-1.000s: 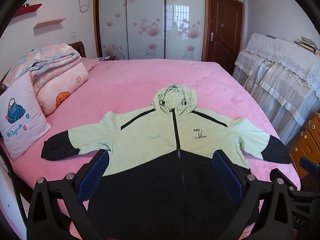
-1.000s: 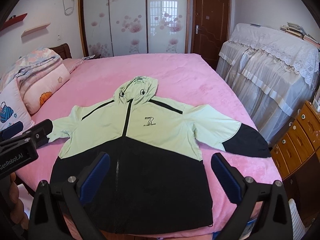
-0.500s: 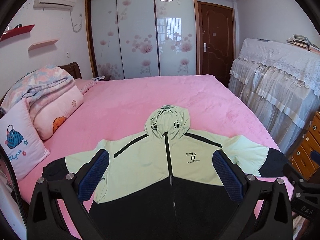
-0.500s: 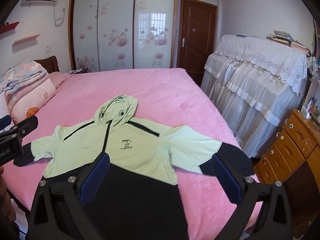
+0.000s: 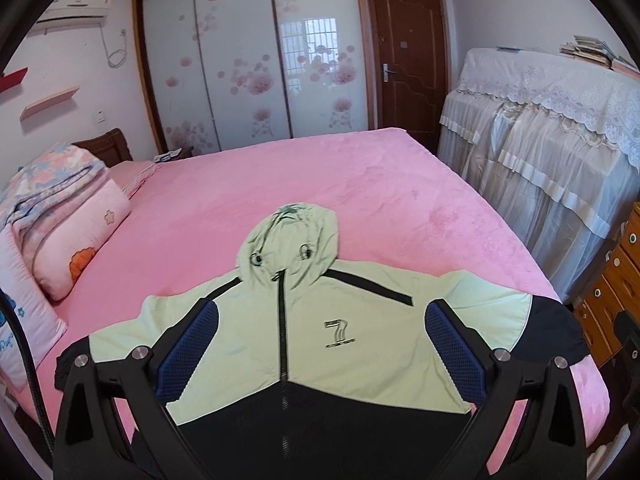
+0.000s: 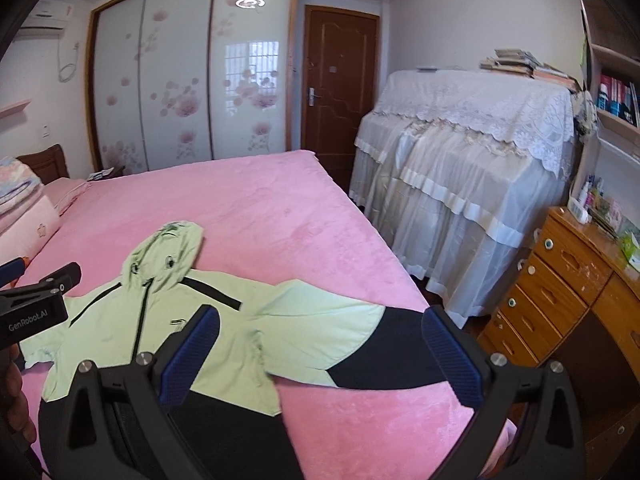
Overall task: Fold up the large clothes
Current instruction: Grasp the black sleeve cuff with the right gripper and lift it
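A hooded jacket (image 5: 328,344), light green on top and black below, lies face up on the pink bed (image 5: 360,184), zipped, with both sleeves spread out. Its hood (image 5: 290,240) points toward the wardrobe. My left gripper (image 5: 322,344) hangs open above the chest, holding nothing. My right gripper (image 6: 320,354) is open too, above the jacket's right sleeve (image 6: 320,332) and its black cuff (image 6: 384,360). The jacket (image 6: 120,320) spreads to the left of it. The left tool's black housing (image 6: 36,312) shows at that view's left edge, with part of a hand below it.
Pillows and a folded quilt (image 5: 60,216) sit at the bed's left end. Lace-covered furniture (image 6: 460,152) stands right of the bed, with wooden drawers (image 6: 560,300) nearer. Sliding wardrobe doors (image 5: 248,72) and a brown door (image 5: 404,60) close the far wall.
Both views have tilted up, so the jacket sits lower in frame. The right gripper has swung right, over the right sleeve. Both grippers stay open and the jacket has not moved.
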`<action>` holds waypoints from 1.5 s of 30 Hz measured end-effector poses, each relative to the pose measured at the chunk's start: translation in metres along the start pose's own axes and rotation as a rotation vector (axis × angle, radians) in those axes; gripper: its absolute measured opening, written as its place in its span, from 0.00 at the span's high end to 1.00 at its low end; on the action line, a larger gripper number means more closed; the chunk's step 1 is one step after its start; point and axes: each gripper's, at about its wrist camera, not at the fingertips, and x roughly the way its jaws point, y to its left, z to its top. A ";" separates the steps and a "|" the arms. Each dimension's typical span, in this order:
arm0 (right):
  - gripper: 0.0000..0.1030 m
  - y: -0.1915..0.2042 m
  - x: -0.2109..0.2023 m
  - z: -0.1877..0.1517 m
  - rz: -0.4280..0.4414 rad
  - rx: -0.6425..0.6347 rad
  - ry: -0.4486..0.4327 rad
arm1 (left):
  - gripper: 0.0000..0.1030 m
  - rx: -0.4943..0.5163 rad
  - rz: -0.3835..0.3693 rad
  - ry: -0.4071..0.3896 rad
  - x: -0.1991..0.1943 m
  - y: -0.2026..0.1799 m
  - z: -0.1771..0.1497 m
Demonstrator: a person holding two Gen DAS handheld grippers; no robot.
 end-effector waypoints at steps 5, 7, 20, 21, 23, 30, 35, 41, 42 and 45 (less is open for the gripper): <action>0.01 -0.020 0.016 -0.005 -0.051 0.028 0.020 | 0.00 0.029 -0.036 -0.001 0.010 -0.039 0.008; 0.01 -0.027 0.018 -0.006 -0.056 0.043 0.023 | 0.00 0.044 -0.051 -0.007 0.010 -0.054 0.011; 0.01 -0.076 0.057 -0.008 -0.109 0.125 0.078 | 0.00 0.127 -0.089 -0.019 0.028 -0.110 0.009; 0.01 -0.082 0.065 -0.010 -0.115 0.139 0.096 | 0.00 0.130 -0.096 -0.024 0.034 -0.114 0.007; 0.02 -0.097 0.084 -0.016 -0.117 0.165 0.133 | 0.00 0.143 -0.102 -0.024 0.044 -0.121 0.004; 0.15 -0.159 0.165 -0.052 -0.121 0.304 0.345 | 0.00 0.165 -0.150 -0.001 0.093 -0.151 -0.011; 0.23 -0.201 0.216 -0.088 -0.097 0.452 0.490 | 0.00 0.151 -0.164 0.056 0.134 -0.175 -0.026; 0.23 -0.242 0.255 -0.136 -0.046 0.730 0.619 | 0.00 0.153 -0.182 0.106 0.159 -0.193 -0.043; 0.23 -0.245 0.258 -0.142 -0.035 0.766 0.626 | 0.00 0.157 -0.186 0.114 0.162 -0.195 -0.046; 0.23 -0.249 0.263 -0.150 -0.029 0.817 0.607 | 0.00 0.168 -0.196 0.132 0.166 -0.195 -0.054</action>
